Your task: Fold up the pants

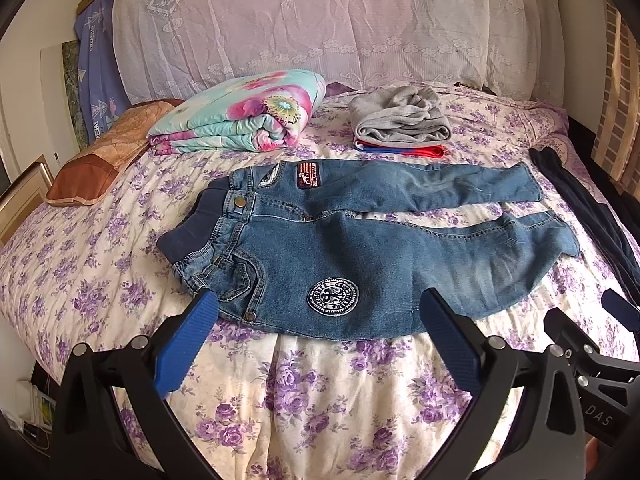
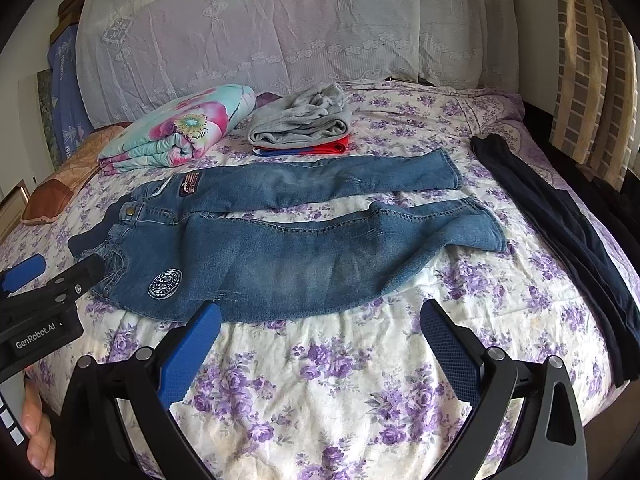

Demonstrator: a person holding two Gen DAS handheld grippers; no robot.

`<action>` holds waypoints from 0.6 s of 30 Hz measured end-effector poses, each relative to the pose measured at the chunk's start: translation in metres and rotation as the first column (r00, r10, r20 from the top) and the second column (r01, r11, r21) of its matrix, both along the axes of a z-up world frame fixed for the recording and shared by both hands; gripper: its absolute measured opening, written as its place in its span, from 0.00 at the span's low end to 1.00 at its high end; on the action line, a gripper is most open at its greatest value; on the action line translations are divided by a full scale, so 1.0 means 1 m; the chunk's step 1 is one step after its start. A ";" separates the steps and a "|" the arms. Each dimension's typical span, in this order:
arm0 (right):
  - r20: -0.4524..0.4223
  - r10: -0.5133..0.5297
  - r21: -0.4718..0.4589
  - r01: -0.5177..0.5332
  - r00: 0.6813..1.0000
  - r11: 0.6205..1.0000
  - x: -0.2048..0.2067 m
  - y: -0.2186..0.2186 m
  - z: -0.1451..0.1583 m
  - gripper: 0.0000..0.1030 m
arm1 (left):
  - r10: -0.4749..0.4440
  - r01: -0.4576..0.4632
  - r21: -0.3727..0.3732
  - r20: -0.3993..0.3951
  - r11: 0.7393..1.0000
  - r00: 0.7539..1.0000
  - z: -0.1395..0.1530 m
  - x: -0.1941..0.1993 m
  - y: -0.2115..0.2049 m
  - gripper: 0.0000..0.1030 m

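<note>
The blue jeans (image 1: 360, 256) lie flat across the middle of the frame on the flowered bedspread (image 1: 320, 392), waistband at left, both legs running right and slightly apart, with a round patch (image 1: 330, 295) on the near thigh. The left gripper (image 1: 320, 340) and the right gripper (image 2: 320, 344) both hover wide open at the bottom, holding nothing. A dark garment (image 2: 568, 240) at right is cut off by the frame edge.

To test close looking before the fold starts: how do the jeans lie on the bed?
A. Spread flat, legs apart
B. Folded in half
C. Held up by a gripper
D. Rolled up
A: the jeans lie flat on the bedspread with sheet showing between the legs; the left gripper and right gripper are open, holding nothing.
</note>
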State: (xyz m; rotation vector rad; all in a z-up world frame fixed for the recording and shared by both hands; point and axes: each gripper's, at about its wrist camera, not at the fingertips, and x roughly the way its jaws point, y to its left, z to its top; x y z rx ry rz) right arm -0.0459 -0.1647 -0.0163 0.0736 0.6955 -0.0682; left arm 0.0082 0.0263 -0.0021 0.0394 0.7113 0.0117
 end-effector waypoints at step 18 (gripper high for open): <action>-0.006 -0.003 0.014 0.003 1.000 1.000 0.001 -0.004 -0.006 0.97 | -0.002 0.002 0.001 -0.007 1.000 1.000 -0.003 0.001 0.001 0.95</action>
